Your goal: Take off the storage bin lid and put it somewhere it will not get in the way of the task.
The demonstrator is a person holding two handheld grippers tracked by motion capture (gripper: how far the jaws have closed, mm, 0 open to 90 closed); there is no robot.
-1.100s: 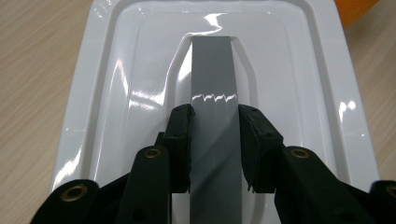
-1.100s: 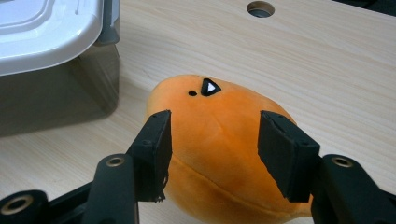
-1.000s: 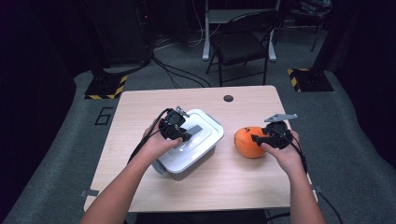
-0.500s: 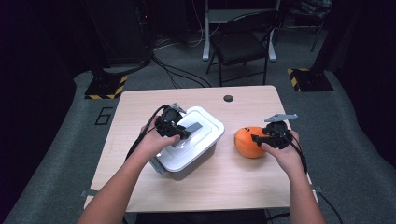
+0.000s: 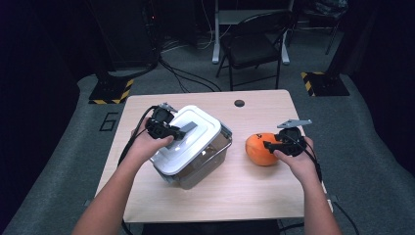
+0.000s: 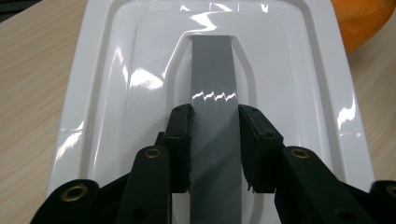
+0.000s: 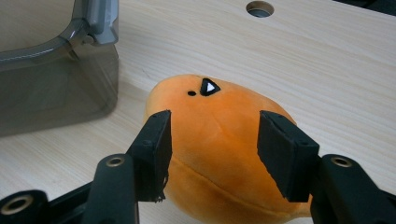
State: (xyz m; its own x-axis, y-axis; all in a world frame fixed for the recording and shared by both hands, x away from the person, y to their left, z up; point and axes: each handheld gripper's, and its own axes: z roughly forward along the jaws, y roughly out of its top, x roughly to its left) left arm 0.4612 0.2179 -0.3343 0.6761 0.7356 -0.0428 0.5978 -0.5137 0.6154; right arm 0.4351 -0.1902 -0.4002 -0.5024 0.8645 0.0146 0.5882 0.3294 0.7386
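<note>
Lid gripped at left, plush toy gripped at right

High view: the left gripper (image 5: 169, 129) clamps the white lid (image 5: 188, 142) over the clear box (image 5: 215, 154) on the table (image 5: 244, 191); the right gripper (image 5: 274, 145) holds the orange plush toy (image 5: 259, 149) beside it; left gripper view: pads pinch the lid's grey handle (image 6: 214, 93); right gripper view: jaws squeeze the toy (image 7: 215, 140).

A lab or test studio — a small pale wooden table (image 5: 254, 196) stands on grey carpet (image 5: 362, 147), with black cables (image 5: 181, 73) trailing at the far side, yellow-black striped stand bases (image 5: 111, 92) left and right, and a black folding chair (image 5: 252, 46) beyond.
</note>
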